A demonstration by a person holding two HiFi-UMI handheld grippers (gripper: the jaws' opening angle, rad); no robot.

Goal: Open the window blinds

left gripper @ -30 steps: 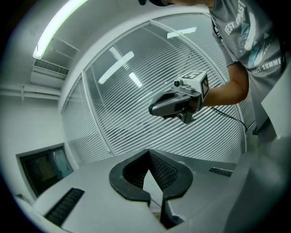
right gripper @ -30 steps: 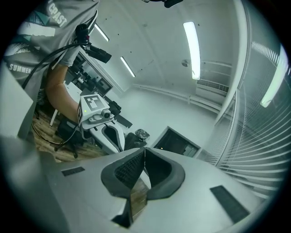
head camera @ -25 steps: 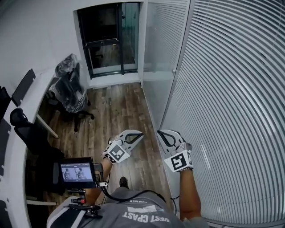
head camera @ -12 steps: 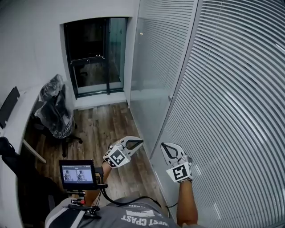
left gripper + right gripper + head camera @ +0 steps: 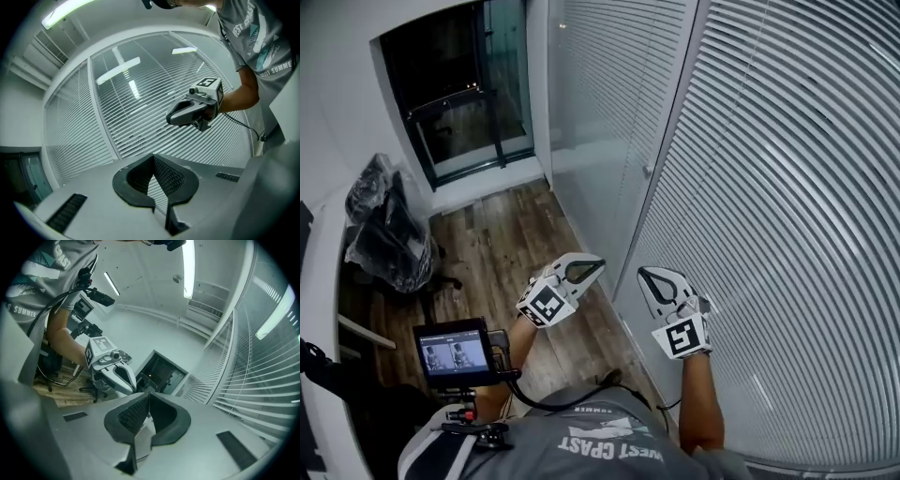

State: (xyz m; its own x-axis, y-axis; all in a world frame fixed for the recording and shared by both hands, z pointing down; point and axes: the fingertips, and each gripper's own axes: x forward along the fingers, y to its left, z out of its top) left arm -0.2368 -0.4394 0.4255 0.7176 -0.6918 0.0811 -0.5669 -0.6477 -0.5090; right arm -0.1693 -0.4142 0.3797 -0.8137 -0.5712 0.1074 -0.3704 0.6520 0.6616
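The left gripper (image 5: 596, 265) and right gripper (image 5: 644, 275) both had their jaws together on nothing, near the white horizontal-slat window blinds (image 5: 769, 234) that covered the glass wall on the right. Poking closed jaws into the thin slats would probably bend them, and no pull cord was clearly visible. Below lay a brown wood-plank floor (image 5: 502, 234), with a plastic-wrapped black office chair (image 5: 384, 234) at the left.

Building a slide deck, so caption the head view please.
Person beside closed window blinds, with left gripper and right gripper both shut and empty, held out in front.
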